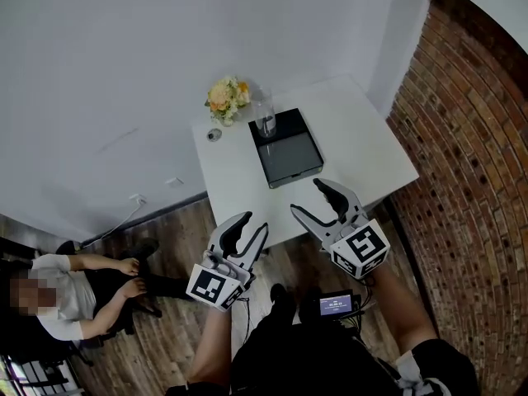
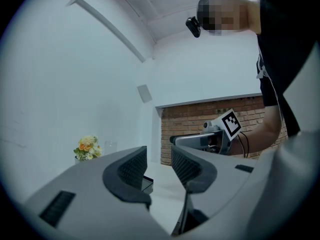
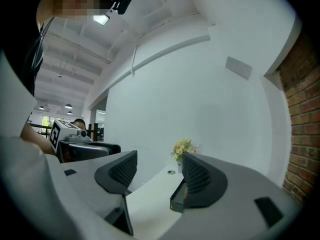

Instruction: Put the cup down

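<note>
On white table (image 1: 367,151), cup (image 1: 265,120) in black tray (image 1: 290,158), left tongs (image 1: 255,223), right tongs (image 1: 306,196) both parted, empty

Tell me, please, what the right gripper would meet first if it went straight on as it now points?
Probably the tray on the table: its near corner lies just ahead of the open right gripper, with the flowers beyond. Depth and height are hard to judge.

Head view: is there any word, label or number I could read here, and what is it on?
On the small screen at the person's waist: lit writing, too small to read.
On the left cube and the right cube: black square patterns only, no letters.
Nothing else carries text.
</note>
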